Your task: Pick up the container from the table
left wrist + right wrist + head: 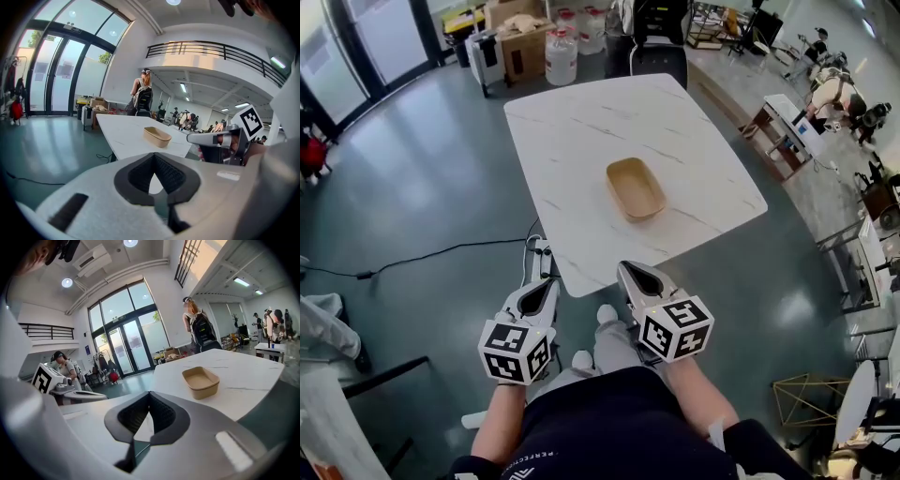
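**Both grippers closed and empty, container on the table**

Low in the head view, my left gripper [546, 286] and right gripper [630, 270], smooth grey shells with ribbed black pads, have their jaws together on nothing. Beyond them, mid-frame, the tan, round-cornered rectangular container [635, 188] sits open on the white, grey-veined table [581, 122].

Head view: above the near edge of the table [581, 131], looking steeply down, whole top in frame. Left gripper view and right gripper view: low, short of that same edge, facing across the table. All three share tabletop and container [635, 187]
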`<action>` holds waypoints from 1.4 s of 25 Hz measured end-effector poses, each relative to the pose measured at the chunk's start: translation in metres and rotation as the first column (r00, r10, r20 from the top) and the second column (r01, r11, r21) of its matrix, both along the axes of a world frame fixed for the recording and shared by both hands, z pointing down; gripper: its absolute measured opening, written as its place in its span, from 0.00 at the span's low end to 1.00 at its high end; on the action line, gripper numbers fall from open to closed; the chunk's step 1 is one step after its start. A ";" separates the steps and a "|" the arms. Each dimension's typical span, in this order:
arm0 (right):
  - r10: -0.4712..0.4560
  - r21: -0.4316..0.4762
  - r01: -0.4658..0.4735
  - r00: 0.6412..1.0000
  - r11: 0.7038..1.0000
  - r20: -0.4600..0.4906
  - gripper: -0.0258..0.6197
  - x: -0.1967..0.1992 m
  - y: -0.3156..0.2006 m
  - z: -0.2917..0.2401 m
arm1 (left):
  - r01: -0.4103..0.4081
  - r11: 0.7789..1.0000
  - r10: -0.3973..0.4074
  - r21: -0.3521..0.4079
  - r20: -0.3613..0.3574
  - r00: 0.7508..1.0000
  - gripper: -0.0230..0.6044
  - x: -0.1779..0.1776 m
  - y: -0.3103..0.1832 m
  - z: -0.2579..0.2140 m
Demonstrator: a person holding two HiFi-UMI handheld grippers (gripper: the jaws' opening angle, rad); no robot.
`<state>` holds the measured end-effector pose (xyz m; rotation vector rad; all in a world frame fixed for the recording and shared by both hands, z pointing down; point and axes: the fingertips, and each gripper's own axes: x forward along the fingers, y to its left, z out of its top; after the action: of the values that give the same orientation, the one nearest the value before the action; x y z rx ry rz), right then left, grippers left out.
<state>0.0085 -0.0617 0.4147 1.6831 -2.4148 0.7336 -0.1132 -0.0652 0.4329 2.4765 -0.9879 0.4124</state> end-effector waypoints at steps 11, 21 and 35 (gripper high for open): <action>-0.049 -0.029 0.048 0.999 0.998 -0.023 0.04 0.035 -0.091 0.014 | 0.028 0.999 -0.028 -0.029 0.007 1.000 0.03 0.042 -0.076 0.016; -0.089 -0.071 0.085 0.995 0.994 -0.051 0.04 0.055 -0.152 0.022 | 0.033 0.998 -0.032 -0.055 0.006 0.999 0.03 0.069 -0.131 0.020; -0.138 -0.149 0.121 0.985 0.981 -0.107 0.10 0.072 -0.207 0.049 | 0.054 0.994 -0.051 -0.100 0.026 0.998 0.03 0.089 -0.182 0.032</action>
<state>0.0803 -0.2689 0.4633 1.4581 -2.3078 0.7467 -0.0241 -0.2476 0.4650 2.3558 -1.0140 0.4634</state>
